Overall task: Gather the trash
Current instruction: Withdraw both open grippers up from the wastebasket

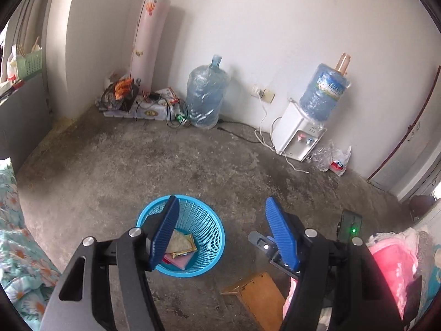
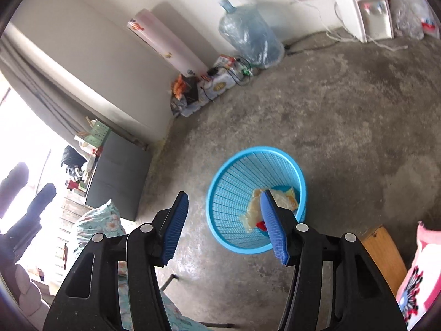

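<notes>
- The left tongs [image 1: 220, 230] stand apart with nothing between the blue pads; only bare concrete floor [image 1: 193, 165] shows in the gap
- The right tongs [image 2: 224, 227] are likewise spread and grip nothing
- The blue mesh basket [image 1: 205, 215] stands upright on the floor below and ahead of both tongs; from the left wrist its near side is partly covered by the left pad [image 1: 164, 234], from the right wrist the right pad [image 2: 271, 229] overlaps its right part
- The trash lies inside the basket at the bottom: tan wrappers [image 1: 180, 244] over a pink sheet [image 1: 179, 260], with a bit of red seen beside the right pad from the right wrist
- A wooden stool [image 1: 260, 298] sits on the floor just right of the basket, below the left tongs' right finger
- Far ahead of the tongs, along the wall: a water jug [image 1: 205, 96] wrapped in plastic, a white water dispenser [image 1: 300, 135] with a bottle on top, and a plastic bag [image 1: 335, 160] beside it
- Floral bedding [image 1: 16, 234] lies at the left of the left tongs, pink cloth [image 1: 391, 262] at the right
</notes>
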